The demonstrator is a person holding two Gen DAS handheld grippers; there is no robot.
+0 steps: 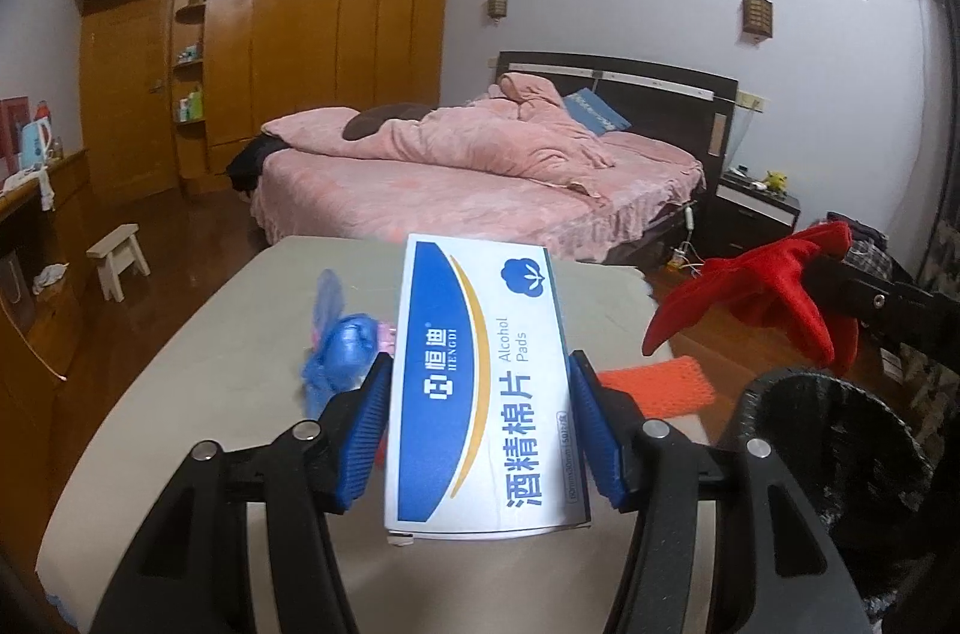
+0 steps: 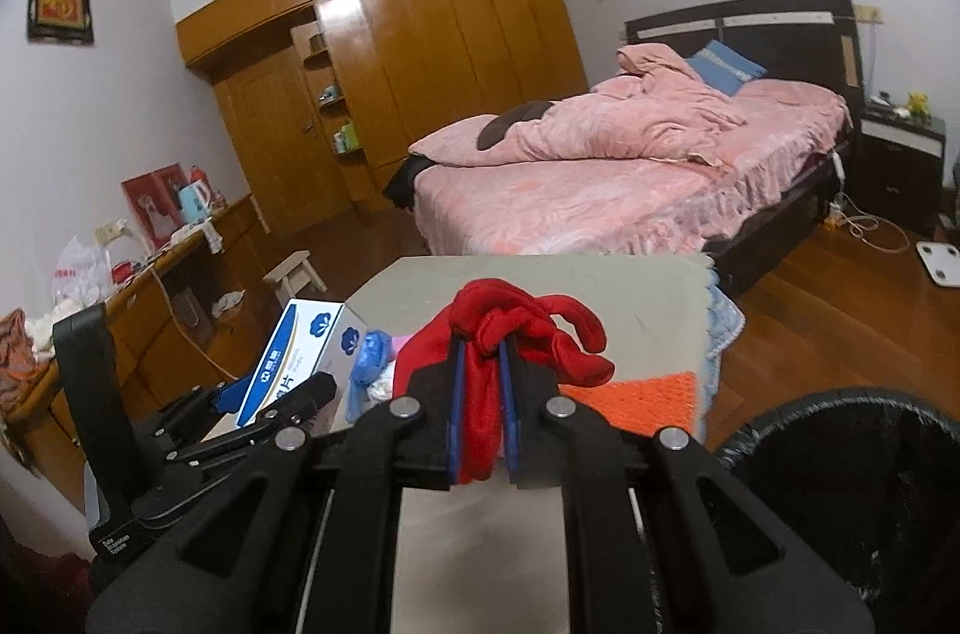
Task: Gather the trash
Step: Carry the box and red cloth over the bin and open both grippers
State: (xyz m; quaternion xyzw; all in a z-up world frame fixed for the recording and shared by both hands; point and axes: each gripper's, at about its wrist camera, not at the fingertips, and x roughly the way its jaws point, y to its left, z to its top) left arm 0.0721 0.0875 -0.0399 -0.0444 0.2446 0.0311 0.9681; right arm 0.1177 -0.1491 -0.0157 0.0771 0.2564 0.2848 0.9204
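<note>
My left gripper [image 1: 480, 382] is shut on a white and blue alcohol pads box [image 1: 480, 382] and holds it above the grey table [image 1: 180, 382]. The box also shows in the right wrist view [image 2: 300, 358]. My right gripper [image 2: 480, 352] is shut on a red glove [image 2: 528, 328], also seen in the left wrist view [image 1: 768, 292], held above the table's right side. A black-lined trash bin [image 1: 840, 454] stands at the lower right, also in the right wrist view [image 2: 864, 484].
A crumpled blue plastic bag [image 1: 336, 352] and an orange mesh piece [image 1: 660, 385] lie on the table. Beyond it are a pink bed [image 1: 480, 178], a wooden wardrobe [image 1: 270, 46], a small stool [image 1: 117, 256] and a desk [image 1: 36, 226] at left.
</note>
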